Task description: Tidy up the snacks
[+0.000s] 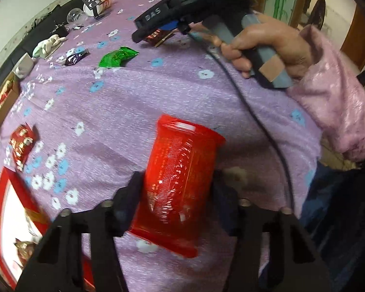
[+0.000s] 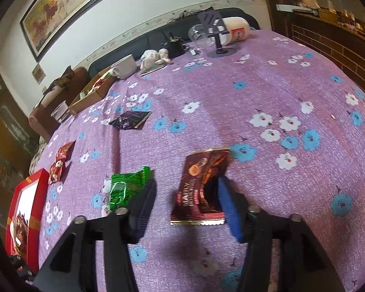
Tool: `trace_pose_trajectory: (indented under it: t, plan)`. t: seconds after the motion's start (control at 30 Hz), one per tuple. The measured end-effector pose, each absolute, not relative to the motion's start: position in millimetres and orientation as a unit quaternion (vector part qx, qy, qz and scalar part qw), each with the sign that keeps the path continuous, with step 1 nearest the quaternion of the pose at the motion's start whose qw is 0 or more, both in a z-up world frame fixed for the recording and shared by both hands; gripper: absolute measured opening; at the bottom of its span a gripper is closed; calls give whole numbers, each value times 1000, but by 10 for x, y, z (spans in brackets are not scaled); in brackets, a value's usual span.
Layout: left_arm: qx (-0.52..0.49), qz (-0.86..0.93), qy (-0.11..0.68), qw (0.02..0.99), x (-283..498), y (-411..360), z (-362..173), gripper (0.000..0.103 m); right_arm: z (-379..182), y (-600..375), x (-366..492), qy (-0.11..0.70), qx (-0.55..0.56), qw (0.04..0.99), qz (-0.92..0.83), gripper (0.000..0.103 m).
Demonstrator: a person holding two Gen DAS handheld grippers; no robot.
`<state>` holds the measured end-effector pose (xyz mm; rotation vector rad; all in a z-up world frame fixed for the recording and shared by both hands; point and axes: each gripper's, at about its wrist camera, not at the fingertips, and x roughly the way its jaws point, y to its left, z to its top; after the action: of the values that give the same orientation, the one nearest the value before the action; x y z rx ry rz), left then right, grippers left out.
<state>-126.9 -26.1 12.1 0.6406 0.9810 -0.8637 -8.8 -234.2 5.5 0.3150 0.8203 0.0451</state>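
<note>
A shiny red snack packet (image 1: 180, 182) stands between the fingers of my left gripper (image 1: 175, 192), just above the purple flowered tablecloth (image 1: 138, 102). Both pads press its sides, so the gripper is shut on it. My right gripper (image 2: 186, 209) is open over a dark red-brown snack packet (image 2: 202, 182) that lies flat on the cloth. That packet rests against the blue right pad (image 2: 227, 204), and the left pad is apart from it. A green packet (image 2: 129, 187) lies just outside the left finger. In the left wrist view a hand in a pink sleeve holds the right gripper (image 1: 146, 30).
A red gift box (image 2: 40, 182) sits at the table's left edge, with two small red packets (image 2: 60, 160) beside it. A dark purple packet (image 2: 130, 120) lies farther back. A cardboard box (image 2: 92, 95), a white bowl (image 2: 125, 67), a phone stand (image 2: 216, 31) and cups line the far edge.
</note>
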Motion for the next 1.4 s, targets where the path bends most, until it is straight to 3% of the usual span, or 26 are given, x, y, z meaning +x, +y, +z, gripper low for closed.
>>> trace_pose_trajectory:
  t: [0.1,0.17,0.33,0.5,0.87,1.4]
  plan:
    - [255,-388,455,760,-1282,-213,123,46,55,-2300,-74,400,139,906,13,58]
    - [223,-377,458,774,-1283,-171,126,46,59,-2272,-66,407,115,906,-21,36]
    - [128,-358,465,799,-1249,-37,141,46,55,-2349,-94,402,132,906,-21,31]
    - [20,-353,473,807,-1139,165,141,45,43,-2496,-132,393,181,901,-4,30]
    - [-20,-314,413,855,-1158,532,491,45,83,-2609,-227,352,340,863,126,30]
    - [-32,-68,357,931,-1123,1994,596,46,457,-168,-261,388,236,824,339,29]
